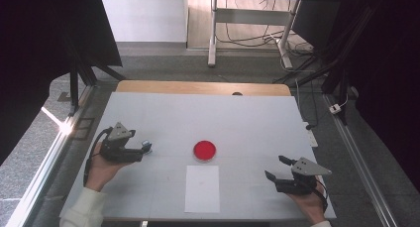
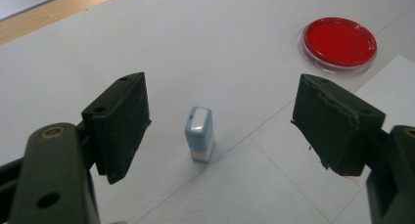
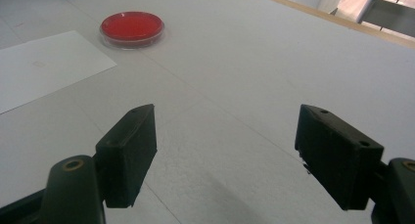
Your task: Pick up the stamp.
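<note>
A small blue and white stamp (image 2: 199,133) stands upright on the white table, between the wide-apart jaws of my left gripper (image 2: 218,128) without touching either. In the high view the stamp (image 1: 146,145) sits just past the left gripper (image 1: 142,151) at the table's left. A round red dish (image 1: 204,150) lies at mid-table, with a white sheet of paper (image 1: 202,188) just in front of it. My right gripper (image 1: 275,168) rests open at the front right, nothing between its jaws (image 3: 225,141). The red dish (image 3: 132,27) and paper (image 3: 44,67) lie ahead on its left.
The white tabletop (image 1: 247,123) has a wooden strip (image 1: 203,87) along its far edge. A metal rail (image 1: 42,172) runs along the left side, and a desk frame with cables (image 1: 257,33) stands beyond.
</note>
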